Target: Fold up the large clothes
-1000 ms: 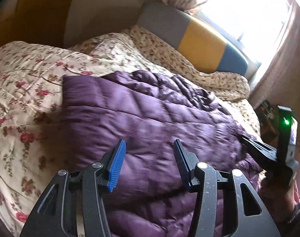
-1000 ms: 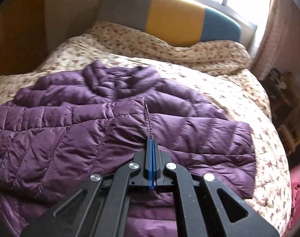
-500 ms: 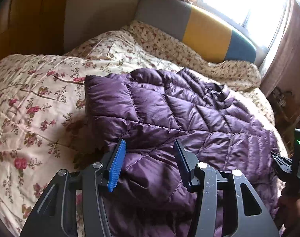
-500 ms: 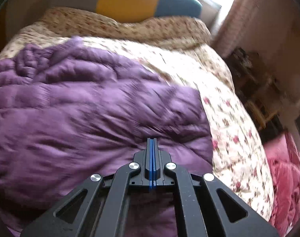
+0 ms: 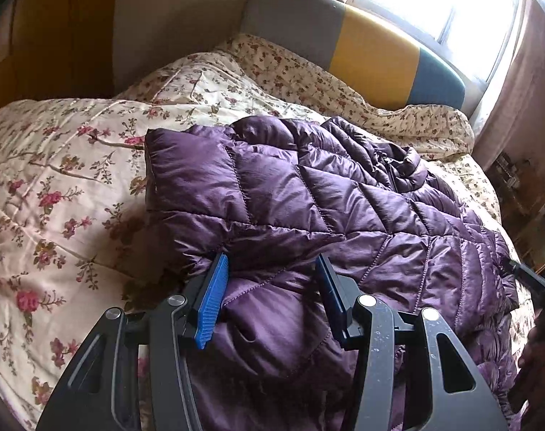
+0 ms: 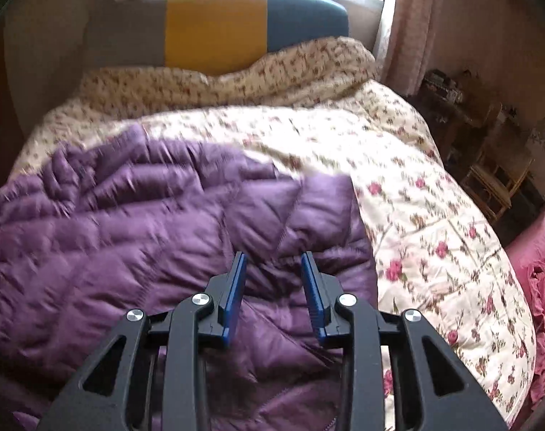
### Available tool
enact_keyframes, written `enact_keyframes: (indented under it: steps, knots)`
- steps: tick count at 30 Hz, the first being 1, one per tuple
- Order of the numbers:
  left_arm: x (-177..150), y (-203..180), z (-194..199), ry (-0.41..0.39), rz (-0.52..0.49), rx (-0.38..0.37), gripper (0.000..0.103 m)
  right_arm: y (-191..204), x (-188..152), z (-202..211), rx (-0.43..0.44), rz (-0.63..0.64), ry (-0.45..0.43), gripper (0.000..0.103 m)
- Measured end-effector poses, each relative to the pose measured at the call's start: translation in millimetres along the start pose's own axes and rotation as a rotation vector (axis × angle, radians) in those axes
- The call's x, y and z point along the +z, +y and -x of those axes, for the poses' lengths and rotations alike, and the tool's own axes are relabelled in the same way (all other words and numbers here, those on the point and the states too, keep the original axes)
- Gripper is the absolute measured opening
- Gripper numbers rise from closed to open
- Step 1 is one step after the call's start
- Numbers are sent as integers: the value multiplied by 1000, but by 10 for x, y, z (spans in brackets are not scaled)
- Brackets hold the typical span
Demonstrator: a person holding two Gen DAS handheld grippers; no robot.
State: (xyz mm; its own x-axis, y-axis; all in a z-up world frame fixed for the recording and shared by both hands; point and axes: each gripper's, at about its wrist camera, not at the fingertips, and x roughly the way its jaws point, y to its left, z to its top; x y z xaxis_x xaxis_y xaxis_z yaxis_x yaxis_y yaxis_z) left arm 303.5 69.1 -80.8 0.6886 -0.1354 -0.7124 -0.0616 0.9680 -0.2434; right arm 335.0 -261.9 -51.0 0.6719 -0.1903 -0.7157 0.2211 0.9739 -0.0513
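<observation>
A purple quilted puffer jacket (image 5: 308, 201) lies spread on a floral bed cover (image 5: 56, 194). It also shows in the right wrist view (image 6: 135, 237), blurred. My left gripper (image 5: 270, 269) is open just above the jacket's near left part, with nothing between its blue pads. My right gripper (image 6: 274, 264) is open above the jacket's near right part, close to its right edge, and holds nothing. The right gripper's tip shows at the right edge of the left wrist view (image 5: 531, 280).
A grey, yellow and blue headboard (image 6: 218, 21) stands under a bright window at the far end. A bunched floral duvet (image 6: 236, 79) lies before it. Wooden furniture (image 6: 488, 165) and pink fabric (image 6: 538, 258) are to the bed's right.
My right gripper was shut at the jacket's zipper line, then swung right and has opened. My left gripper stayed open while its view shifted left across the jacket.
</observation>
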Motion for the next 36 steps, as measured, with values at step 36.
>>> enact_keyframes:
  steps: [36]
  knots:
    - [231, -94, -137, -25, -4, 74, 62, 451, -361, -615, -110, 196, 49, 49]
